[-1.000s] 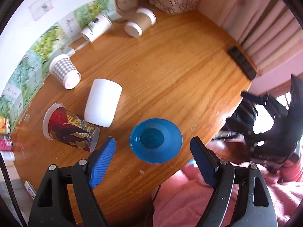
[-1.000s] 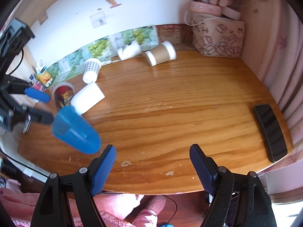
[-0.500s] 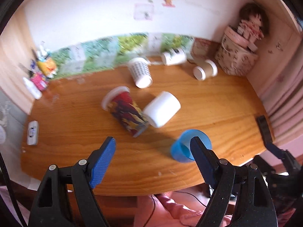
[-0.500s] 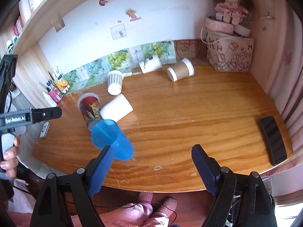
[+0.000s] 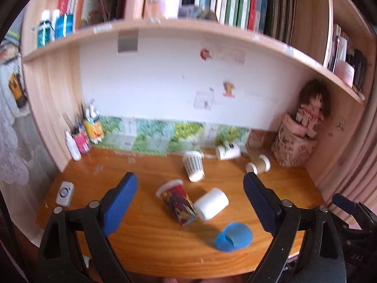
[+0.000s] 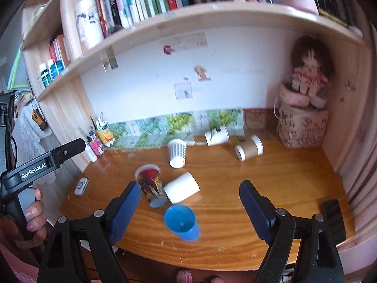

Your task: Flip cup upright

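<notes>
A blue plastic cup [image 6: 181, 222] stands upright near the desk's front edge, mouth up; it also shows in the left wrist view [image 5: 233, 237]. Behind it a white cup [image 6: 182, 186] and a red printed cup [image 6: 151, 187] lie on their sides, touching. A checked cup [image 6: 177, 152], a white printed cup [image 6: 217, 135] and a brown cup [image 6: 249, 150] lie further back. My left gripper [image 5: 190, 202] and my right gripper [image 6: 189, 208] are both open, empty, and held back above the front edge.
A black phone [image 6: 334, 219] lies at the desk's right edge. A patterned box with a doll [image 6: 301, 122] stands in the back right corner. Pen pots [image 6: 99, 141] stand at the back left. A small white device [image 6: 81, 185] lies at the left. A bookshelf [image 6: 188, 21] hangs overhead.
Both grippers have pulled back and tilted up from the desk, so the shelf comes into view. The blue cup went from tilted in the air to standing on the desk.
</notes>
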A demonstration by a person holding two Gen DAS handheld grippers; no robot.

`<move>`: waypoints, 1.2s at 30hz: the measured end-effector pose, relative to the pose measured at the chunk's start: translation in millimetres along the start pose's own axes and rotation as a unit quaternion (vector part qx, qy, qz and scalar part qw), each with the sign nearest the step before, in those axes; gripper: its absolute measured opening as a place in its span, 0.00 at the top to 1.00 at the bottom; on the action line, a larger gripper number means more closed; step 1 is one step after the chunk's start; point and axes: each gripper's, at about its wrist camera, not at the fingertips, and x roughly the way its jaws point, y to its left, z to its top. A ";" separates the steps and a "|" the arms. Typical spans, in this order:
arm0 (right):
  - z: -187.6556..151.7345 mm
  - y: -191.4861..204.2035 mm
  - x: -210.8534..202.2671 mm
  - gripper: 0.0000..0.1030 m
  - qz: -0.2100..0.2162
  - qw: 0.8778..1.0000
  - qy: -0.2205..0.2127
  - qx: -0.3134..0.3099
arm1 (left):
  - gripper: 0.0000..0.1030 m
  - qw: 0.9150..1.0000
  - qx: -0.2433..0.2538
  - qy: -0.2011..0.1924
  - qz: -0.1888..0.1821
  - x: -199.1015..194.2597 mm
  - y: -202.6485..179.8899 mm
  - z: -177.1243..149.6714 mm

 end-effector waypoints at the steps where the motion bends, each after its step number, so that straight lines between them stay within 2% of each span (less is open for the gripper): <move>1: 2.6 4.9 -0.8 0.16 -0.002 1.000 -0.009 -0.003 | 0.03 1.000 0.000 -0.019 0.007 -4.9 0.9 3.3; 4: 9.8 18.8 -2.1 0.16 -0.009 0.999 -0.032 -0.022 | 0.01 0.998 -0.008 -0.054 0.024 -13.7 5.7 7.9; 5: 11.4 21.2 -2.5 0.13 -0.012 0.999 -0.035 -0.027 | 0.01 0.998 -0.012 -0.057 0.028 -14.6 7.1 8.4; 6: 13.9 25.5 -2.1 0.01 -0.017 0.998 -0.040 -0.034 | 0.01 0.998 -0.021 -0.056 0.030 -13.3 10.0 9.2; 7: 14.8 28.0 -2.8 0.00 -0.018 0.998 -0.049 -0.036 | 0.01 0.998 -0.028 -0.055 0.029 -13.3 10.3 7.9; 9: 15.2 31.5 -3.7 0.00 -0.020 0.997 -0.061 -0.041 | 0.01 0.997 -0.039 -0.057 0.022 -11.7 12.1 4.3; 12: 15.2 33.8 -5.7 0.00 -0.031 0.996 -0.075 -0.034 | 0.01 0.997 -0.029 -0.069 0.029 -13.6 6.3 -1.5; 20: 12.7 25.5 -13.9 0.00 -0.064 0.992 -0.110 -0.004 | 0.00 0.992 -0.009 -0.124 0.032 -27.0 -5.8 -2.9; 25: 14.1 24.2 -10.9 0.00 -0.059 0.992 -0.111 0.001 | 0.00 0.989 -0.003 -0.144 0.036 -31.8 -9.1 -1.7; 36: 16.8 33.9 -1.9 0.00 -0.030 0.994 -0.098 -0.022 | 0.00 0.987 -0.001 -0.146 0.066 -35.0 -8.2 -4.3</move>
